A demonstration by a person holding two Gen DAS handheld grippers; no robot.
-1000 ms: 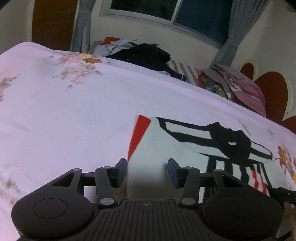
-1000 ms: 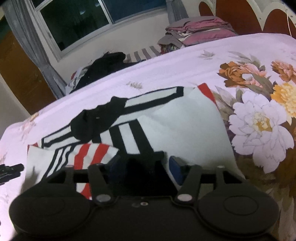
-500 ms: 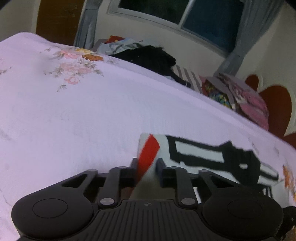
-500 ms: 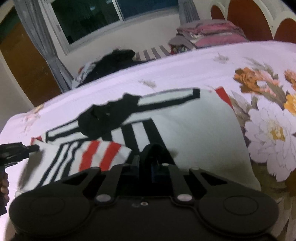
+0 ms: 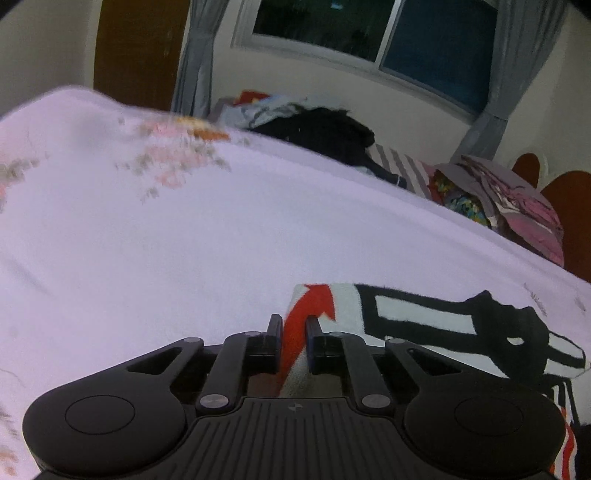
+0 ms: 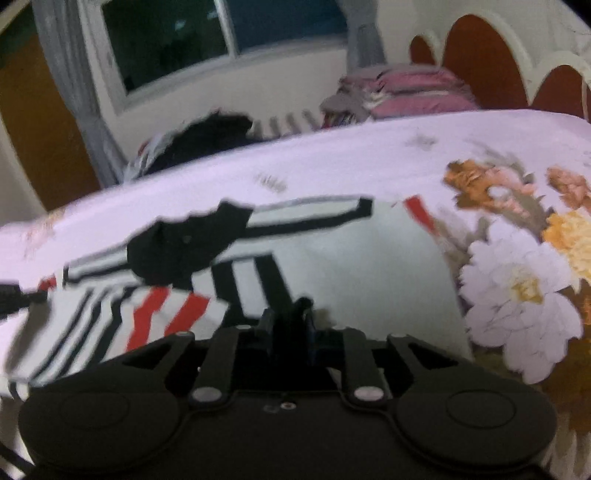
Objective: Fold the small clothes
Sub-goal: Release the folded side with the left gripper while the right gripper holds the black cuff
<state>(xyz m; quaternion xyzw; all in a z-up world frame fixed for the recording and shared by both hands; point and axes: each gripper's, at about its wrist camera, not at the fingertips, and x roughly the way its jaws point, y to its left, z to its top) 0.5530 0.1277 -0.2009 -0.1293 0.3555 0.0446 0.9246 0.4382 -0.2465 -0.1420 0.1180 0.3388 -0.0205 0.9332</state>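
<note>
- Bedroom setup: pink floral bedsheet [image 5: 184,240] as work surface, window [image 5: 369,33] and curtains behind, pile of loose clothes [image 5: 317,129] plus a folded stack [image 5: 517,206] along the far edge of the bed.
- Task item: small white garment [image 6: 369,266] with black stripes and red trim, lying mostly flat mid-bed, black collar [image 6: 184,247] area bunched on top, one striped side already turned over.
- left gripper [image 5: 293,332]: jaws have just been closing, now nearly together and pinching the red-trimmed corner of the garment; cloth visibly between the pads.
- right gripper [image 6: 290,321]: jaws narrow, opened a touch just now; a small dark ridge of the garment's near edge stands between them, so it reads as held, but the frame is blurred and dark there.
- Garment runs away from both grippers toward the far side of the bed; each holds a near-edge point, left at the corner, right further along.
- Risk: right grip looks shallow, and with the jaws easing, the edge could slip out on the lift and skew the fold.
- Risk: left may have only one layer of the corner, so the lower layer would lag.
- Risk: uneven lift between the hands would drag the bunched collar and wrinkle the panel.
- Risk: pads could snag the bedsheet along with the cloth.
</note>
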